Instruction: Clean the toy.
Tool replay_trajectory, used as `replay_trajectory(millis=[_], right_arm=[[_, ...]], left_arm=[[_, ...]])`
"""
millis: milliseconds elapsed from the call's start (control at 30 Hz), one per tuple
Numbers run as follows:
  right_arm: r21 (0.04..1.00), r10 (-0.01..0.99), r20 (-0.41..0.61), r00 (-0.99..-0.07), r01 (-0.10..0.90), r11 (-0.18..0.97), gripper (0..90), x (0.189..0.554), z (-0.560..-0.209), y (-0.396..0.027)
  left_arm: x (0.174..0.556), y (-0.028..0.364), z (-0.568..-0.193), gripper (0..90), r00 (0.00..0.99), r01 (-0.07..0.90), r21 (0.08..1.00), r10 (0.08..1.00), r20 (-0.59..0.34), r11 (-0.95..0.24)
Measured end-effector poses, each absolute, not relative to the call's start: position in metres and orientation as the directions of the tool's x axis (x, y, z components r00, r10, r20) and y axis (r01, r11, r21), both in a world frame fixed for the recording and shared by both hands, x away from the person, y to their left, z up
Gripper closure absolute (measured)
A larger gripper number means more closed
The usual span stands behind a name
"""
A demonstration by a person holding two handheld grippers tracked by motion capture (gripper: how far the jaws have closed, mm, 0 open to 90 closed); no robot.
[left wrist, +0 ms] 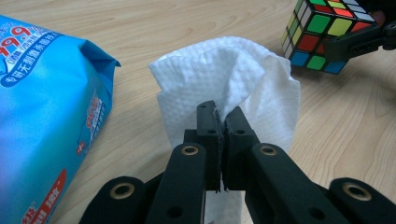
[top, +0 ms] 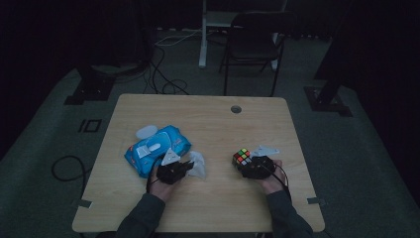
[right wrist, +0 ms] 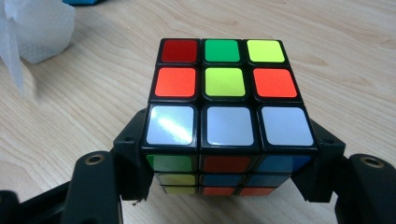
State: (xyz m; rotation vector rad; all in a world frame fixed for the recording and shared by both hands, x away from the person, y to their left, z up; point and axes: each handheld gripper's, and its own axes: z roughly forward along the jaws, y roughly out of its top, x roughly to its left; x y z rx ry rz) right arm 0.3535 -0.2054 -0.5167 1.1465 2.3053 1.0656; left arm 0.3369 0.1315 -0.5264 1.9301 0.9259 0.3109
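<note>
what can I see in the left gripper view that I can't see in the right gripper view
Left gripper view alone: the left gripper with jaws shut on the white wipe, and the blue wipe pack's printed front. Right gripper view alone: the right gripper shut on the puzzle cube, seen from above with its near row white. Both share the cube, the wipe and the wooden table.

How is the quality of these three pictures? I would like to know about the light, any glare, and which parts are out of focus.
High view: very dim, room nearly black, only the table readable. Left gripper view: bright; the wet wipe is sharp, the blue pack slightly soft. Right gripper view: well lit; glare on a white tile of the cube; the wipe at the upper left is blurred.
</note>
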Motion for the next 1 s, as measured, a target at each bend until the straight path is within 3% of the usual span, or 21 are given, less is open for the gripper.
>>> replay_trajectory(millis=[867, 1000], right_arm=[[0.761, 0.786, -0.005, -0.618, 0.508, 0.404, 34.6, 0.35, -0.533, -0.203], [0.763, 0.783, -0.004, -0.622, 0.504, 0.404, 34.5, 0.35, -0.534, -0.205]], left_arm=[[0.34, 0.134, -0.536, 87.1, 0.663, 0.515, 0.806, 0.732, -0.157, -0.293], [0.34, 0.133, -0.538, 83.3, 0.658, 0.521, 0.8, 0.736, -0.156, -0.297]])
